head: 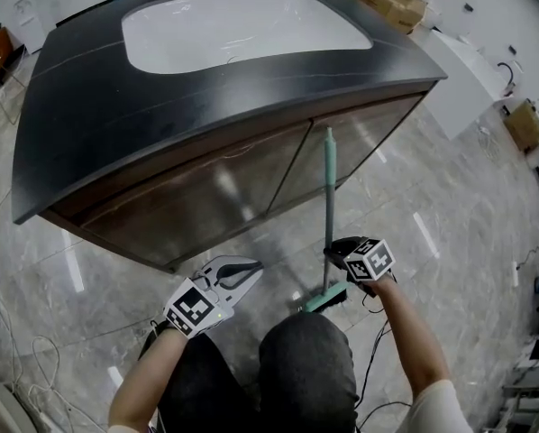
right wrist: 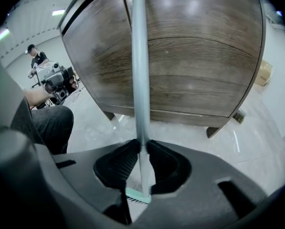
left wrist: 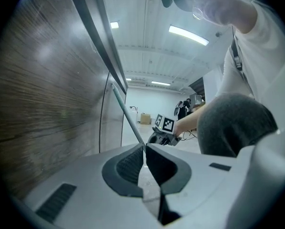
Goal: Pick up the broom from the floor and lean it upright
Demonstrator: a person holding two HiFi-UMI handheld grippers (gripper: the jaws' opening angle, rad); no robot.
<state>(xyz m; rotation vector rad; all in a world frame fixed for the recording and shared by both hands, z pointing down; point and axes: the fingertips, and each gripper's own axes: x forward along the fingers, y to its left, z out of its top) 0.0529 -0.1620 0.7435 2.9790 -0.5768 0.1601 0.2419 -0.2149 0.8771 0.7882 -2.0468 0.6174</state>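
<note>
Right gripper jaws are clamped on the broom handle, low down, just above the broom head. A low grip likely gives control of the foot while the top tips onto the cabinet. In the head view the right gripper sits in front of the cabinet's right-hand door, angled down at the floor.

Left gripper jaws are together with nothing between them. It is idle, held off to the left of the broom in front of the cabinet, likely kept clear so as not to knock the pole. In the head view the left gripper is apart from the broom handle.

The broom stands near upright against the cabinet front. Its tip reaches just under the overhang of the dark worktop; contact looks likely in the left gripper view, where the handle slants up to that edge, but I cannot be sure. The broom head is down at the floor, a short way out from the cabinet base, by the person's knee.

Broom look: slim pale teal pole, with a paler, narrower section at the grip. The head is a flat teal bar with short bristles under it. It looks light and rigid, and the foot could slide on the glossy floor.
</note>
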